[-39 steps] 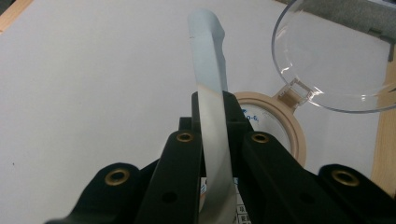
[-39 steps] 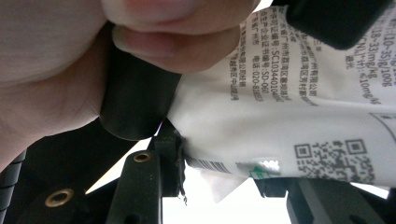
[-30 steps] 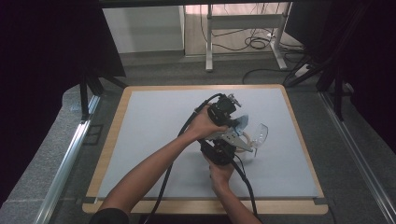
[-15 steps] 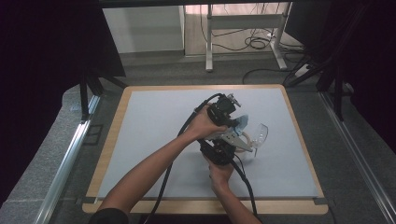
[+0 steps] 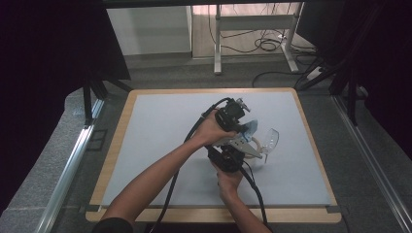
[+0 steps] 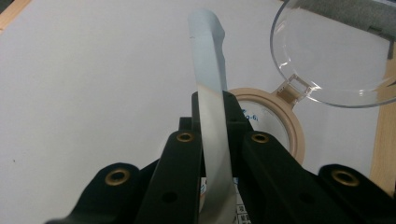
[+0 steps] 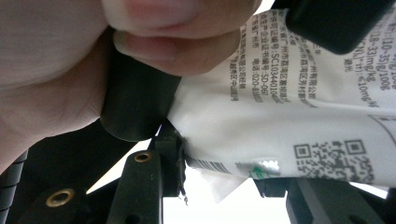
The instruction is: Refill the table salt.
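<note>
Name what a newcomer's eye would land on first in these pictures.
Mid-table, both grippers meet on one white printed packet: the left gripper pinches its flat edge, the right gripper clamps its other end. Just right of them stands a tan-rimmed jar with its clear lid flipped open.

The counter (image 5: pixel 155 145) lies bare on its whole left half, along the far edge and along the near edge, so a hand could pass there freely. Right of centre the room is taken: both grippers crowd together over a white packet (image 5: pixel 241 141), with a tan-rimmed jar (image 5: pixel 256 148) and its clear open lid (image 5: pixel 270 141) just beside them. Black cables (image 5: pixel 252 187) trail across the near strip.
</note>
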